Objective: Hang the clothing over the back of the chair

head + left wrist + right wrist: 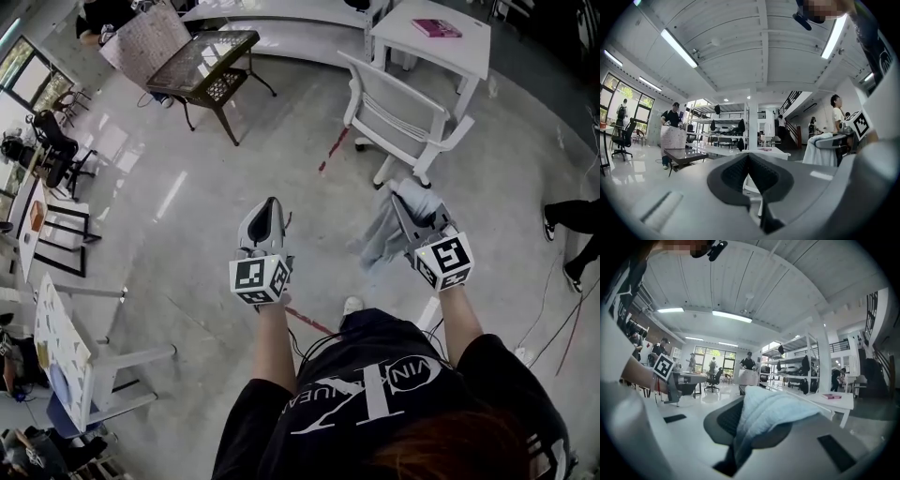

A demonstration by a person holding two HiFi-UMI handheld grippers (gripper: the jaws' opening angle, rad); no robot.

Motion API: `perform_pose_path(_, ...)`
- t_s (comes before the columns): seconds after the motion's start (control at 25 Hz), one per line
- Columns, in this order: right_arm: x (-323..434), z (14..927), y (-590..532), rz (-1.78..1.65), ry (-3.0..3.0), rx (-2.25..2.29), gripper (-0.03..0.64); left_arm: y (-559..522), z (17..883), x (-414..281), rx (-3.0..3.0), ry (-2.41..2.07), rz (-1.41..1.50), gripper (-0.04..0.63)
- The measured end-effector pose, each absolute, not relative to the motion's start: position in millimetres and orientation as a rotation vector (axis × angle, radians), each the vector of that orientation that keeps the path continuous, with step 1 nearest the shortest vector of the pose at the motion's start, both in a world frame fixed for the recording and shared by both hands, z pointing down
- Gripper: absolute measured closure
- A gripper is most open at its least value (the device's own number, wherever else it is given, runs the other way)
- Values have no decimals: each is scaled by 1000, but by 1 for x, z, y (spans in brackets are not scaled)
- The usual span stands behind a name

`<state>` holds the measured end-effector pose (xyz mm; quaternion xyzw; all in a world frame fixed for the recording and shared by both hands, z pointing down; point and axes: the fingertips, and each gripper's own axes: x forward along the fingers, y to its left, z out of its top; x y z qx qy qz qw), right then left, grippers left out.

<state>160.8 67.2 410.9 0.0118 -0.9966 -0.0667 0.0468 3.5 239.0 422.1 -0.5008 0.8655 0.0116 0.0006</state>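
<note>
Clothing [384,234], a pale blue-grey cloth, is gripped in the closed jaws of the right gripper [405,202] and hangs from them above the floor [187,197]. The white chair [398,117] stands at 12 o'clock from this gripper, apart from the cloth. At 9 o'clock, the left gripper [272,204] keeps its jaws closed together, with nothing between them.

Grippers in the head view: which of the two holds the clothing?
The right gripper: its jaws are clamped on the pale blue clothing, which hangs below it. The left gripper is shut with nothing between its jaws.
</note>
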Motion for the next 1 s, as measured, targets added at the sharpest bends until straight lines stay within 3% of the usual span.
perform_pose_path(0.64, 97, 412, 55, -184, -2999, 83, 586, 206, 418, -75, -1632, 2681, 37, 584)
perform_pose_path(1.0, 75, 401, 22, -163, -3013, 236, 586, 124, 415, -106, -1851, 2522, 31, 584)
